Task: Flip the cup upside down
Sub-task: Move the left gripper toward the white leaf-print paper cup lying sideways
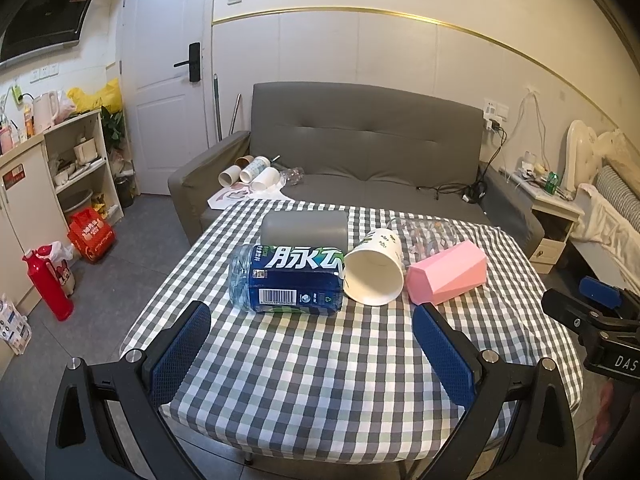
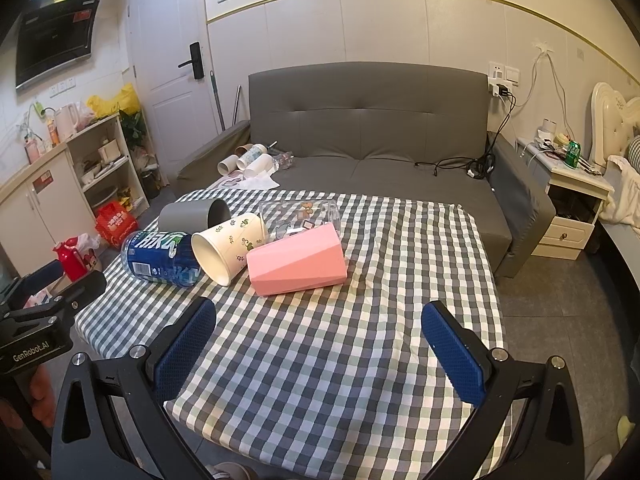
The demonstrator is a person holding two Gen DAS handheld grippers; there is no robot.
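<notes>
Left wrist view: approach step; both grippers (image 1: 312,346) (image 2: 320,346) wide open, empty; next, probably grasp white paper cup (image 1: 374,268) lying sideways

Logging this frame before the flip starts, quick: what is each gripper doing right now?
Left gripper: open, holding nothing, short of the cups.
Right gripper: open, holding nothing, over the checked tablecloth.

The blue bottle (image 1: 290,280) lying on the desk is showing large white characters "脉动" (partly cut off) above a barcode with unreadable digits. "GenRobot.AI" is showing on the left gripper (image 2: 38,322), and "DAS" on the right gripper (image 1: 600,326).
</notes>
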